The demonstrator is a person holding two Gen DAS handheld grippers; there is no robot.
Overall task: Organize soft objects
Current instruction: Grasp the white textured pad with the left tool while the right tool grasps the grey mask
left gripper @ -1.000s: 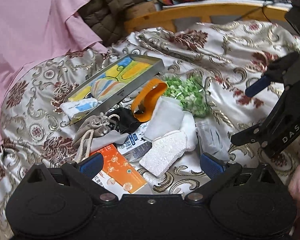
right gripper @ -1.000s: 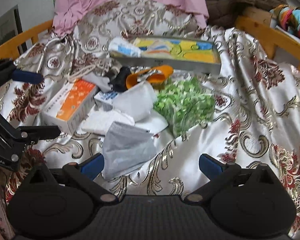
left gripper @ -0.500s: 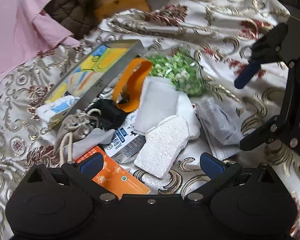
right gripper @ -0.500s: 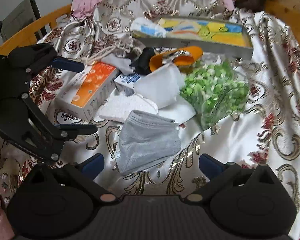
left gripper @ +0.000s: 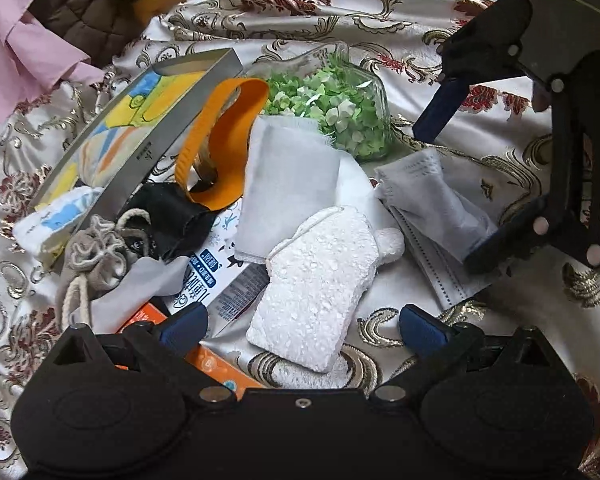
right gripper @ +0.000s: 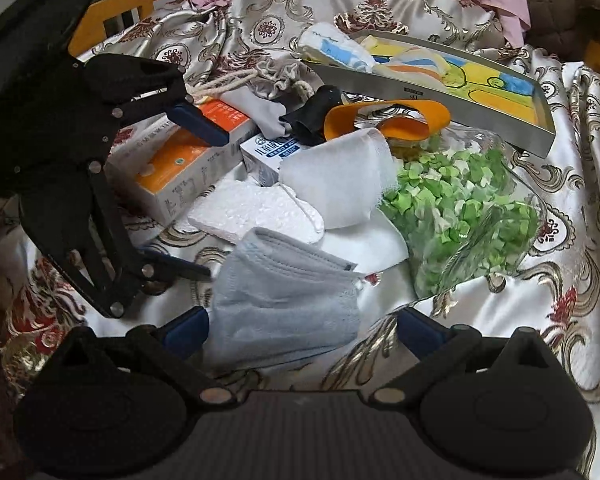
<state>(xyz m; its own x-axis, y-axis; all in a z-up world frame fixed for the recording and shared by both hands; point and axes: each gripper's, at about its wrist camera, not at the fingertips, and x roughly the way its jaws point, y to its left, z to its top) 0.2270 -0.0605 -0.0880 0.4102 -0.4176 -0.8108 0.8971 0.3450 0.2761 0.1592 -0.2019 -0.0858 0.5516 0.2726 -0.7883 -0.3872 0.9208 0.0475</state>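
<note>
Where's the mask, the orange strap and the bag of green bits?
mask (right gripper: 284,300): right wrist view, middle of the grey fabric.
orange strap (left gripper: 236,136): left wrist view, outer side of the loop.
bag of green bits (right gripper: 468,208): right wrist view, middle of the clear bag.

Pretty even, soft daylight, no harsh shadows. The satin bedspread (left gripper: 400,12) throws some sheen. Heavy fisheye warping near the edges, corners go dark.
</note>
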